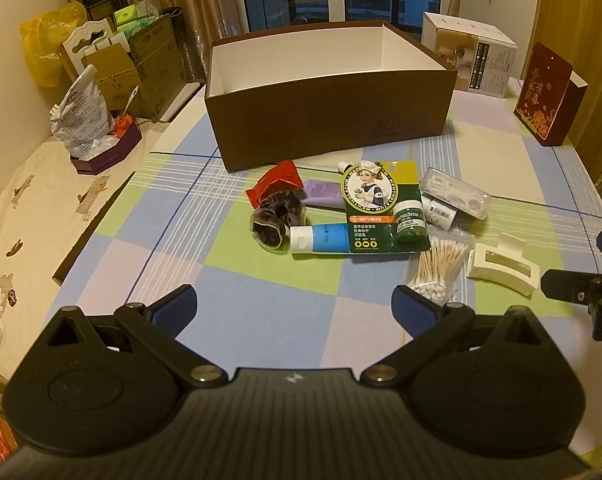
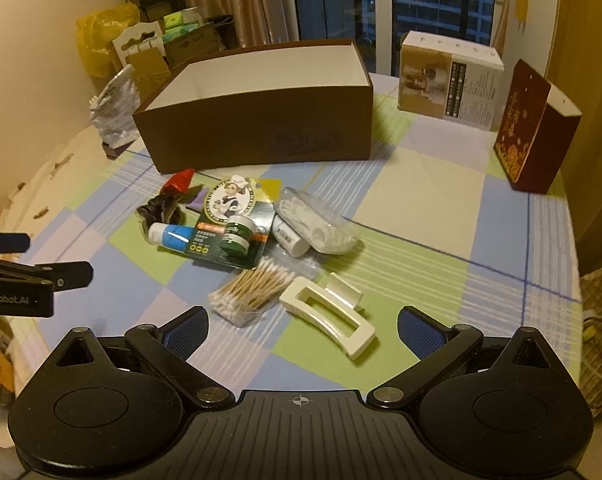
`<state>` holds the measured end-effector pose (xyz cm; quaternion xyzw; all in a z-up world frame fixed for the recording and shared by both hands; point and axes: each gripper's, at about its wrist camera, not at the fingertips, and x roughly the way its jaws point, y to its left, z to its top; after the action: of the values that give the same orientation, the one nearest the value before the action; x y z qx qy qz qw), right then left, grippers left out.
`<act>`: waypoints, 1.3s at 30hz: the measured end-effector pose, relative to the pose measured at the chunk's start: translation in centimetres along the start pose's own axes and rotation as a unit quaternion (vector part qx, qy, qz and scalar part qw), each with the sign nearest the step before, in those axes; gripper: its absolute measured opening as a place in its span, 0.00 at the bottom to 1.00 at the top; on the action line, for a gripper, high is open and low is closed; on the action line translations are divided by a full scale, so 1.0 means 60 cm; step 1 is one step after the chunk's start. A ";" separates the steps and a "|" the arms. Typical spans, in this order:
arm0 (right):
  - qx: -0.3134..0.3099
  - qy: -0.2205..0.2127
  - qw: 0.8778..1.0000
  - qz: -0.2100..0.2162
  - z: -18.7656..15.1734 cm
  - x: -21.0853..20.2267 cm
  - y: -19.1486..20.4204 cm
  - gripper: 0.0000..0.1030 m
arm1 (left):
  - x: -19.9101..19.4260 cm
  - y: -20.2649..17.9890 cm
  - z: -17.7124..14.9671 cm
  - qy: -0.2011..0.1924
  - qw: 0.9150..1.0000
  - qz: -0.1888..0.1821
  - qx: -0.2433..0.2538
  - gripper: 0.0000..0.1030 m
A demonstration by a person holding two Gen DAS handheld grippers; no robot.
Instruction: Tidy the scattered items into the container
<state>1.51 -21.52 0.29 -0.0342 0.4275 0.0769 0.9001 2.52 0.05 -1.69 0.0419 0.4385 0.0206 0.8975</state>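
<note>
Nearest to us in the right wrist view lies the white hair claw clip [image 2: 328, 316], just ahead of our right gripper [image 2: 301, 330], whose blue-padded jaws stand wide apart with nothing between them. Our left gripper [image 1: 295, 306] is spread just as wide and just as empty, hovering over bare checked tablecloth [image 1: 261, 320] short of the pile.

We judge the tidying has not begun: the brown cardboard box [image 1: 329, 120] shows only its white inner walls (its floor is hidden from us), and every item lies on the cloth in front of it. Close together there are a bag of cotton swabs [image 1: 437, 270] just beside the clip, a blue tube with a white cap [image 1: 321, 239], a dark velvet scrunchie [image 1: 275, 220], a red foil packet [image 1: 275, 182], a purple bar [image 1: 323, 194], a small white bottle [image 1: 441, 212] and a clear pack of floss picks [image 1: 455, 194].

The next move, we think, calls for the right gripper to drop onto the clip and pinch it across its narrow width, then carry it over the box's near wall.

Legible writing is scarce: the green blister card [image 1: 381, 208] reads MENTHOLATUM around its portrait, and its little jar carries the same name. Print on the white carton [image 2: 449, 80] and the red gift box [image 2: 535, 128] at the far side is too small to read.
</note>
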 end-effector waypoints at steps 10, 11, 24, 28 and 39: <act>0.016 -0.007 1.000 -0.005 0.002 0.002 -0.007 1.00 | 0.008 0.006 0.001 0.008 1.000 -0.010 -0.002 0.99; 0.018 -0.005 1.000 -0.005 0.002 0.004 -0.009 1.00 | 0.009 0.006 0.000 0.009 1.000 -0.011 -0.002 0.99; 0.010 -0.021 1.000 0.006 0.000 0.016 -0.023 1.00 | 0.019 0.005 0.004 -0.019 0.999 -0.025 0.016 0.99; -0.006 -0.045 0.999 0.004 -0.004 0.020 -0.028 1.00 | 0.029 0.004 0.005 -0.018 0.999 -0.031 0.023 0.99; -0.136 -0.031 0.990 0.023 -0.023 0.077 -0.024 0.91 | 0.060 0.028 0.006 -0.014 0.998 -0.061 0.030 0.96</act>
<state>3.60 -22.62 -4.18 -0.1445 0.3860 0.1560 0.8976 5.00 1.96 -4.15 0.0417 0.4277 -0.0480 0.9017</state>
